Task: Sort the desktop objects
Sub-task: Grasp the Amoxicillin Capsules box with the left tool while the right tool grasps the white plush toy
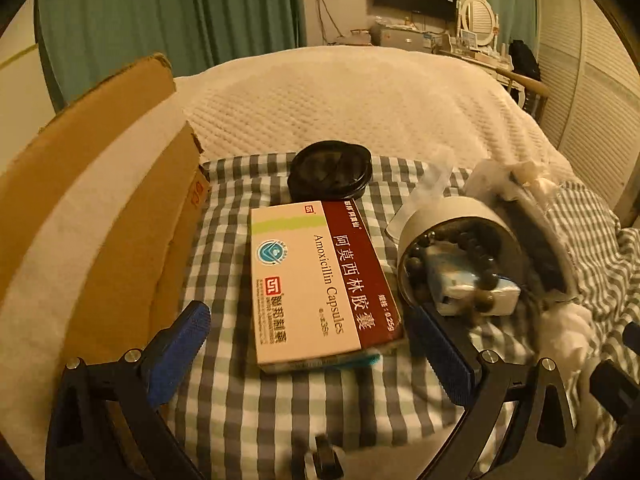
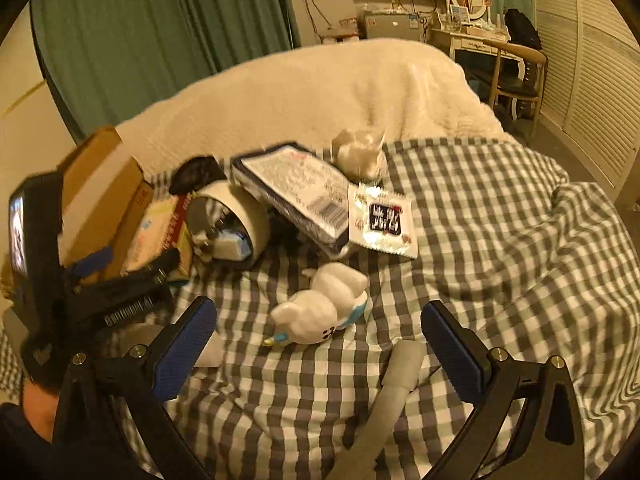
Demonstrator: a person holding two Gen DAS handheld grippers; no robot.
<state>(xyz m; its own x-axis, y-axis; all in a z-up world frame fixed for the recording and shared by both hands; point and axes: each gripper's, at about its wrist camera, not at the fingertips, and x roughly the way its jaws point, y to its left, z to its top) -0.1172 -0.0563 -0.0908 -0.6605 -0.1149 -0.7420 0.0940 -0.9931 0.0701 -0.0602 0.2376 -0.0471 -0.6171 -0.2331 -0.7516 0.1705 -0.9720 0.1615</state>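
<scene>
The small print on the medicine box point(image 1: 320, 280) is too tiny to read. Something teal point(image 1: 366, 360) peeks out from under its near edge, and most of it is hidden. The beads point(image 1: 476, 256) in the tipped white cup point(image 1: 440, 216) are blurry. In the right wrist view, the left gripper point(image 2: 92, 264) is a dark blur. The grey thing point(image 2: 394, 384) at the near side is cut off by the bottom edge. The words on the dark packet point(image 2: 296, 196) are too smeared to read.

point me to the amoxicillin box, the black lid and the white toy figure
amoxicillin box point(image 1: 320, 280): left wrist view, middle of its printed top face.
black lid point(image 1: 330, 174): left wrist view, centre of the lid's top.
white toy figure point(image 2: 320, 306): right wrist view, on its white body, between the open tongs.
</scene>
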